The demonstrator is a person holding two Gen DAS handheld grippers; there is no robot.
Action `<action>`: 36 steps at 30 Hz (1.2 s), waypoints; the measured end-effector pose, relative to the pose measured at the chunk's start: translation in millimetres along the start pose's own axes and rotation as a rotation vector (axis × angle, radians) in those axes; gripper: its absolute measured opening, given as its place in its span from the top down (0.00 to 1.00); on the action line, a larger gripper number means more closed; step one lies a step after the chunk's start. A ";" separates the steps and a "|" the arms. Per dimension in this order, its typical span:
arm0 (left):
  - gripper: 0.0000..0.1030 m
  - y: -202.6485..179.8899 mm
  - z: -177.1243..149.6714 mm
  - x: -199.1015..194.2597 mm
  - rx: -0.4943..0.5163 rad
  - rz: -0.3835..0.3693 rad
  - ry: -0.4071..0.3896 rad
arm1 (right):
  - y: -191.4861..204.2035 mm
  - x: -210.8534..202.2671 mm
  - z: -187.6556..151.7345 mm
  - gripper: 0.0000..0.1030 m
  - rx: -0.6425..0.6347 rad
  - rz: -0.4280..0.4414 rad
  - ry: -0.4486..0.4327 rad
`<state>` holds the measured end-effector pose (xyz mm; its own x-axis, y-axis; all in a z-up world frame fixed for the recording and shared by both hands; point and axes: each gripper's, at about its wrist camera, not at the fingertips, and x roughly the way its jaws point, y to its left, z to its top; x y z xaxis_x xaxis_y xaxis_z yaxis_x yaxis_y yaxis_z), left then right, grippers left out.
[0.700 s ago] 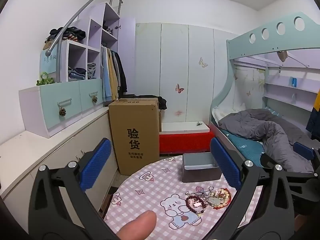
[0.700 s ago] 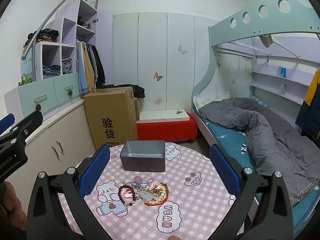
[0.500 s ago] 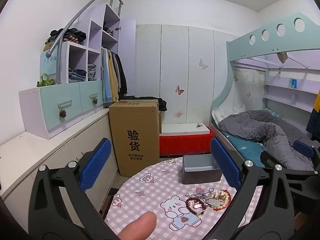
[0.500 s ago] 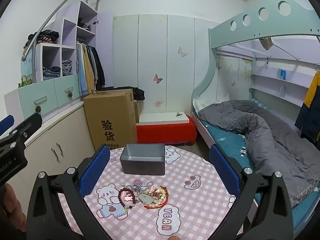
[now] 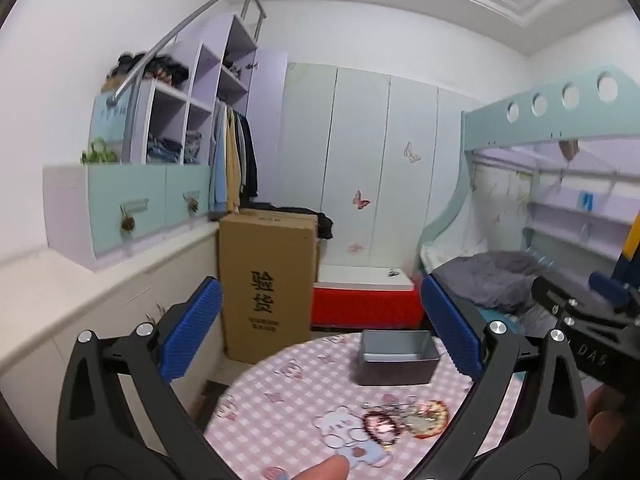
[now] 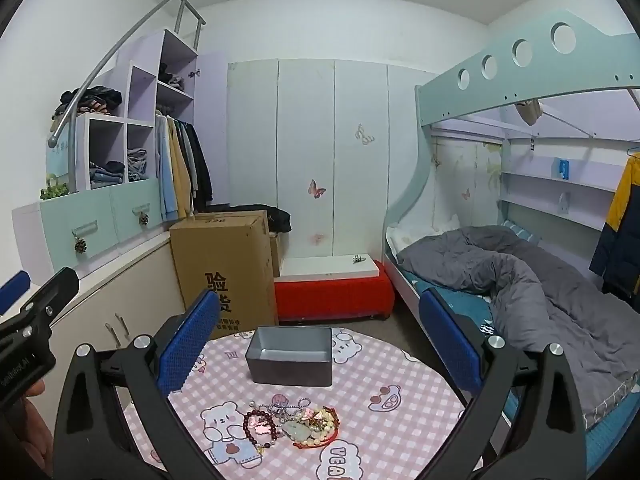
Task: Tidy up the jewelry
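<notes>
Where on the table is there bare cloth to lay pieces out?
Crowded: the jewelry pile in front of the gray tin. Bare patches on the tablecloth: right of the pile toward the bed-side edge, and a narrow strip between tin and pile. Left gripper and right gripper both hover open, empty.

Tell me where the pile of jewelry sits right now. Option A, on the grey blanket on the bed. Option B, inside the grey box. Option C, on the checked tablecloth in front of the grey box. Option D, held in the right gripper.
C: the jewelry pile lies on the pink checked tablecloth, nearer the camera than the open grey box and apart from it, while the right gripper is open and holds nothing.
</notes>
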<state>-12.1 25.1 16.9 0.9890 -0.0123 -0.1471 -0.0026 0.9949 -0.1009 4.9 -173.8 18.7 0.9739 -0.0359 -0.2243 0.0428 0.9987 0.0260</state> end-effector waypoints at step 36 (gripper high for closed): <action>0.06 -7.5 -14.4 9.9 0.043 0.010 0.021 | 1.0 -2.8 1.1 0.07 -0.016 0.012 -0.021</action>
<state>-4.5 16.1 2.0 0.9856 -0.0040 -0.1690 -0.0057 0.9984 -0.0566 2.5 -172.7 20.4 0.9788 -0.0243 -0.2032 0.0274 0.9995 0.0126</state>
